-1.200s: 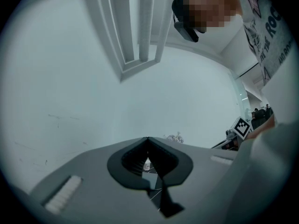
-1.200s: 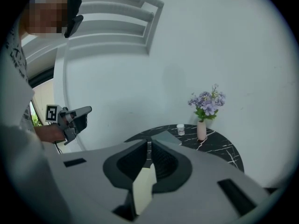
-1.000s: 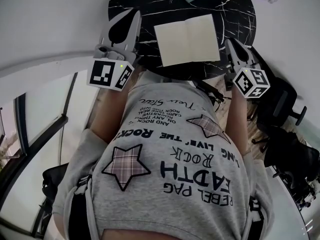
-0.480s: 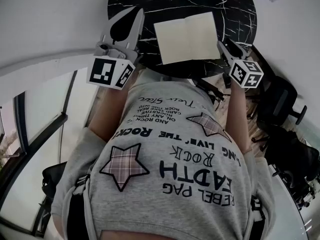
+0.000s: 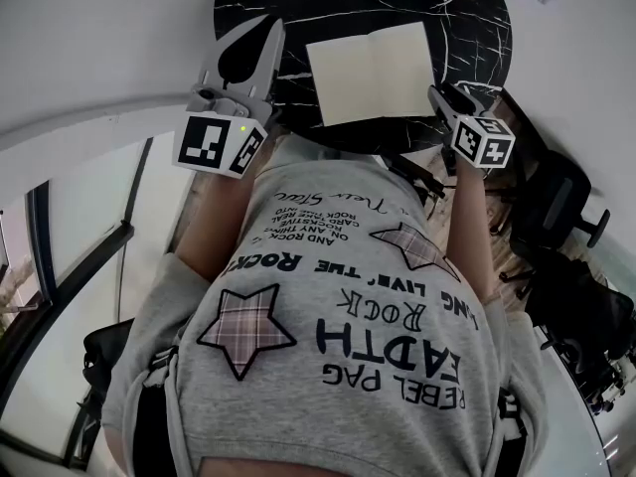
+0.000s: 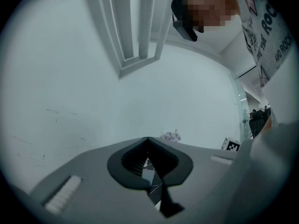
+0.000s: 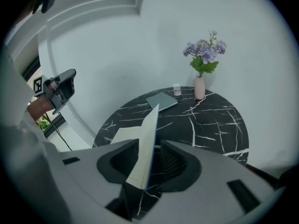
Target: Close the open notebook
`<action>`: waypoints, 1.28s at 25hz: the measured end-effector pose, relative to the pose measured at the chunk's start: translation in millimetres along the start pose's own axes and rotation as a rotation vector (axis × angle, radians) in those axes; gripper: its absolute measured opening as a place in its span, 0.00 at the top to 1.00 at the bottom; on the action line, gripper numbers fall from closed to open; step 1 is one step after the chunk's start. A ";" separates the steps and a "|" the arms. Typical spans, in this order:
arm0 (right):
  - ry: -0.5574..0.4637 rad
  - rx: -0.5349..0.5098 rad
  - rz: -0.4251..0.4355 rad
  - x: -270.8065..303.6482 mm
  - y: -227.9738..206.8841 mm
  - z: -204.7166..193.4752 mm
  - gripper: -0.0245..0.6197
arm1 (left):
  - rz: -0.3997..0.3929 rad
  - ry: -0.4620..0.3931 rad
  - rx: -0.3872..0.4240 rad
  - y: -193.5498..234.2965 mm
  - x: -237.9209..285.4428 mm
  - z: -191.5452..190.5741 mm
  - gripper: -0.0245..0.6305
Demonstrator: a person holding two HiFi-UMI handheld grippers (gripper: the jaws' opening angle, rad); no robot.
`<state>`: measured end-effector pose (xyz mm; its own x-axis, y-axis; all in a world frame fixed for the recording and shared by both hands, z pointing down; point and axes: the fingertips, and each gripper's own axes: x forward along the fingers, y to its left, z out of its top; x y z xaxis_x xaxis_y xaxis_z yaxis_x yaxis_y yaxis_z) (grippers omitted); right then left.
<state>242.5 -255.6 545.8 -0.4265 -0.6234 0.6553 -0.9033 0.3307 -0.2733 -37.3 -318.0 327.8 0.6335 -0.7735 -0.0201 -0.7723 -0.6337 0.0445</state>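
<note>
The open notebook [image 5: 373,73] lies with cream pages up on the round black marble table [image 5: 467,28]. My right gripper [image 5: 439,94] is at the notebook's right edge, jaws open. In the right gripper view the right-hand leaf [image 7: 145,148], cream with a blue edge, runs edge-on between the jaws of my right gripper [image 7: 149,143], with a gap on each side. The left page [image 7: 124,135] lies flat. My left gripper [image 5: 269,28] hovers level at the table's left rim, shut and empty. In its own view the left gripper [image 6: 148,139] points at a pale wall.
A closed grey book [image 7: 161,100] lies at the back of the table. Beside it stand a small glass [image 7: 176,88] and a pink vase of purple flowers [image 7: 201,85]. A black office chair [image 5: 566,207] stands to the right, and a white wall lies behind the table.
My right gripper has come down and inward to the notebook's right edge, and its jaws have gone from shut to open. The left gripper and the notebook have not moved.
</note>
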 end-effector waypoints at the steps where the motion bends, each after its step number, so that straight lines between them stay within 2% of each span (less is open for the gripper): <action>1: 0.004 0.006 0.004 1.2 0.1 -1.8 0.73 | 0.000 0.000 0.000 0.1 -0.2 -0.2 0.95; 4: 0.008 0.023 0.010 3.8 -0.9 -5.5 0.74 | -0.002 0.000 0.000 0.4 0.0 0.1 0.95; 13: 0.042 0.010 0.017 7.4 0.6 -16.3 0.86 | 0.000 0.005 -0.007 1.0 0.0 -1.6 0.95; 18: 0.038 0.020 0.028 6.7 1.4 -14.6 0.90 | 0.001 0.006 -0.008 0.1 0.3 -2.2 0.95; 23: 0.024 0.053 0.086 3.5 12.1 -9.9 0.91 | 0.001 0.002 -0.009 -1.6 0.2 -2.4 0.95; 32: 0.015 0.026 0.205 4.1 49.8 2.0 0.92 | 0.010 0.000 -0.044 3.9 1.5 -5.1 0.95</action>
<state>195.7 -243.1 533.5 -0.6010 -0.5344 0.5942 -0.7986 0.4311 -0.4200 -39.1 -321.6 333.1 0.6258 -0.7797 -0.0193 -0.7758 -0.6248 0.0882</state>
